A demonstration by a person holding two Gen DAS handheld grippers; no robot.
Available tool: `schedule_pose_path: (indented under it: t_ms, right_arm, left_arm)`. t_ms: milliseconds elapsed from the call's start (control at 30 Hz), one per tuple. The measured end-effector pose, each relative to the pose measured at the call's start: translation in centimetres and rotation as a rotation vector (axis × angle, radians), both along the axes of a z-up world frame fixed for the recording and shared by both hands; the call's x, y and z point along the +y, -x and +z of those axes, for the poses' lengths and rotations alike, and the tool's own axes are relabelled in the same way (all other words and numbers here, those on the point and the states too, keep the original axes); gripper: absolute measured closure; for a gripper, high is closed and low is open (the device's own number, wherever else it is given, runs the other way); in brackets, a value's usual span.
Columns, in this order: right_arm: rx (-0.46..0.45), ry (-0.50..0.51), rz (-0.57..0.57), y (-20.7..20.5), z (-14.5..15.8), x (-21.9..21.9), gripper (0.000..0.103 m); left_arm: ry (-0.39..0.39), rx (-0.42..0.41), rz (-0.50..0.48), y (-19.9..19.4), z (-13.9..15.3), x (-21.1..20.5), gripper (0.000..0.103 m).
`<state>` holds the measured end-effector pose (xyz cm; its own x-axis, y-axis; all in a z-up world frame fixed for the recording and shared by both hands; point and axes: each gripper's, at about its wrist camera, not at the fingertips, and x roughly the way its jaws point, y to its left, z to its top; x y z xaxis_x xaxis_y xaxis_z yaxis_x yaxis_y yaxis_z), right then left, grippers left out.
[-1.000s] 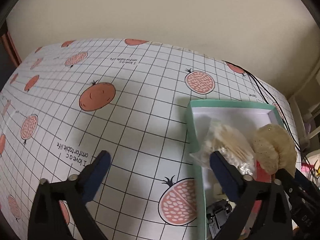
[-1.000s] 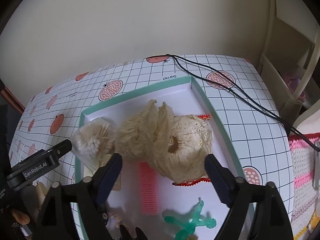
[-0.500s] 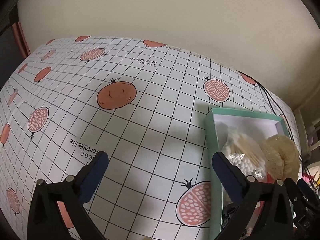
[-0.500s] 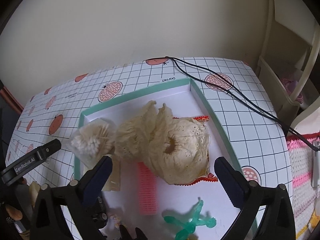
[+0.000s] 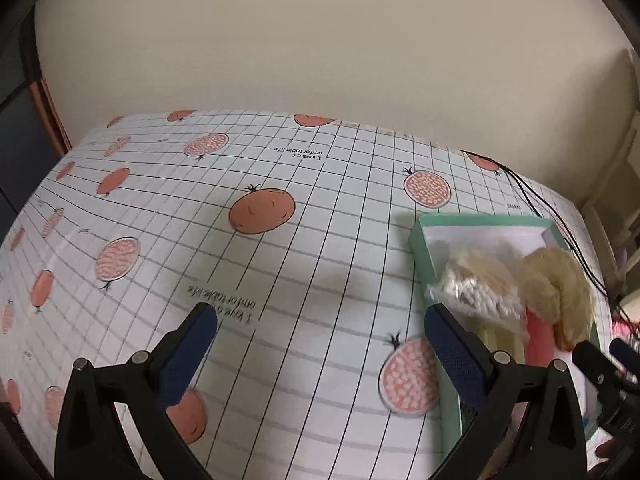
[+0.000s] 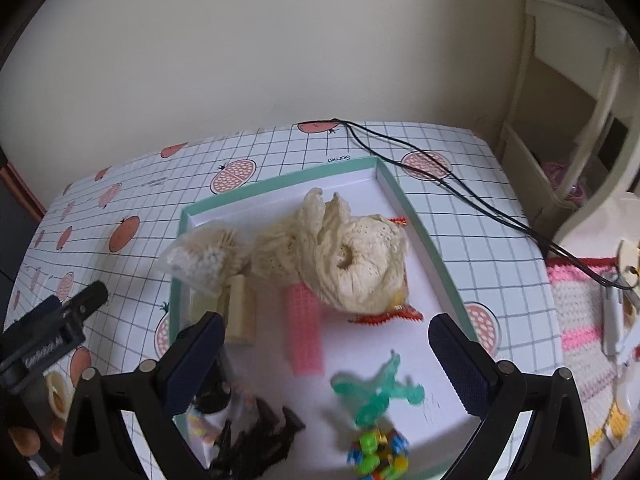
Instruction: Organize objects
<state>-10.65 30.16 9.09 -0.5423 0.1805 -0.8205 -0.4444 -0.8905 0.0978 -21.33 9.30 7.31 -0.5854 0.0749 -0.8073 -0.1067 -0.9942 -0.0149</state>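
A shallow teal-edged box (image 6: 412, 216) lies on the grid tablecloth and holds a cream lace cloth (image 6: 344, 256), a bag of cotton swabs (image 6: 204, 256), a pink mesh roll (image 6: 304, 328), a green plastic toy (image 6: 376, 392), a multicoloured toy (image 6: 376, 452), a black claw clip (image 6: 260, 436) and a cream block (image 6: 240, 312). My right gripper (image 6: 324, 344) hovers open above the box with nothing between its fingers. My left gripper (image 5: 320, 336) is open over the bare tablecloth, left of the box (image 5: 424, 256). The swab bag (image 5: 476, 288) and cloth (image 5: 560, 288) show at its right.
Black cables (image 6: 440, 180) run across the table's far right corner. A pink-and-white crocheted mat (image 6: 580, 320) and a white shelf unit (image 6: 560, 128) stand to the right of the table. The wall is close behind. The pomegranate-print tablecloth (image 5: 200, 220) stretches to the left.
Both grippers have drawn back and risen, so more of the table and box shows. The right gripper's fingers have spread wider. The left gripper has shifted left, away from the box.
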Motion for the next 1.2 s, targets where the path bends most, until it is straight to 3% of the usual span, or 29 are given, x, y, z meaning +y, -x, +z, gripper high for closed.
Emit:
schedule_pose_path:
  t_ms: [167, 667, 867, 1200]
  right_arm:
    - [0.018, -0.017, 0.002, -3.2, 1.7, -1.5, 0.0]
    - [0.101, -0.006, -0.006, -11.2, 3.3, -6.5, 0.0]
    - [0.112, -0.014, 0.003, -13.8, 1.8, -8.5, 0.0]
    - [0.035, -0.007, -0.024, -16.1, -3.4, -9.5, 0.0]
  left_arm:
    - [-0.028, -0.008, -0.015, -2.8, 0.9, -0.4, 0.0]
    - [-0.059, 0.091, -0.021, -13.2, 4.5, -4.0, 0.0]
    - [-0.065, 0.07, -0.013, -15.7, 3.1, -5.4, 0.0]
    - [-0.043, -0.028, 0.002, -19.1, -3.1, -6.2, 0.0]
